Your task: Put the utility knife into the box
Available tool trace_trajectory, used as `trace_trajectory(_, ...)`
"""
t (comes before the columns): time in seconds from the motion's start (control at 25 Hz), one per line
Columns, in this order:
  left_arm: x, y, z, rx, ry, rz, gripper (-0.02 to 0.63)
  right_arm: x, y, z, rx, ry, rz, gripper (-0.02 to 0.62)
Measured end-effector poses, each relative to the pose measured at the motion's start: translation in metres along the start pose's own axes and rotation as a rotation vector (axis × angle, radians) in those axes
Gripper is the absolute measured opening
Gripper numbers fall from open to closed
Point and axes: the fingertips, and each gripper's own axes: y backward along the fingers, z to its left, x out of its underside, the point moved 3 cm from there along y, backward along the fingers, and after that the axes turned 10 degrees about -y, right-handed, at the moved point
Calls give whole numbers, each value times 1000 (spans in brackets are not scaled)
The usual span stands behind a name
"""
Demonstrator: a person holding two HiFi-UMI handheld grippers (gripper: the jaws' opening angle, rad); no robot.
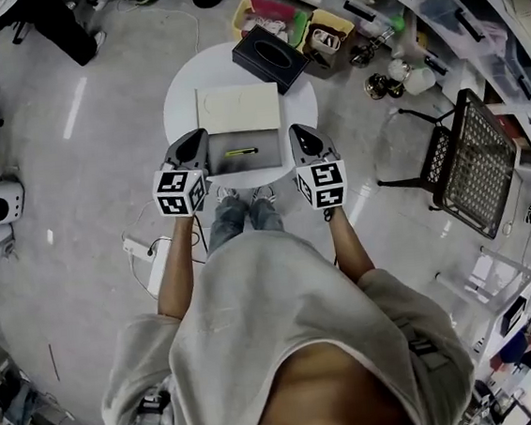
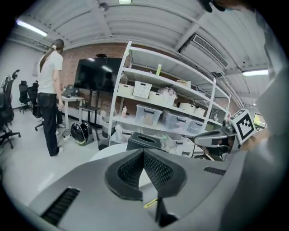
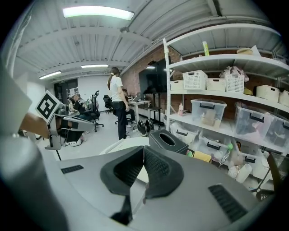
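The person in the grey hooded top (image 1: 287, 327) holds two grey hand-held grippers over the near edge of a small round white table (image 1: 178, 98). The left gripper (image 1: 197, 138) has its black ribbed jaws pressed together on nothing. The right gripper (image 1: 297, 133) is likewise closed and empty. Between them sits an open rectangular box (image 1: 265, 159), and the slim yellow-green utility knife (image 1: 240, 152) lies in its grey near half. The box's cream lid (image 1: 238, 109) lies flat just beyond. A black tissue box (image 1: 271, 57) sits at the table's far right edge.
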Motion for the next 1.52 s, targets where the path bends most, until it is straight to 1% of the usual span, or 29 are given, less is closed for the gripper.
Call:
trace_trajectory(0.16, -23, 15, 12, -49, -30, -57, 18, -18, -1, 7, -11, 19, -45, 31)
trace_trajectory(0.32, -49, 23, 25, -82, -65, -112, 18, -45, -4, 11, -14, 47, -106, 31)
trace_trajectory(0.6, -92, 27, 35, -109, -116, -200, 18, -94, -4, 12, -9, 91, -207, 30)
trace_trajectory(0.8, -117, 27, 39, -119, -144, -249, 18, -121, -1, 11, -6, 109, -269, 31)
trace_trajectory(1.04, -136, 26, 41, -121, -164, -274, 18, -139, 0, 10, 2, 112, -307, 31)
trace_trajectory(1.52, -139, 20, 42, -104, -178, -271, 18, -142, -1, 7, 23, 100, -315, 31)
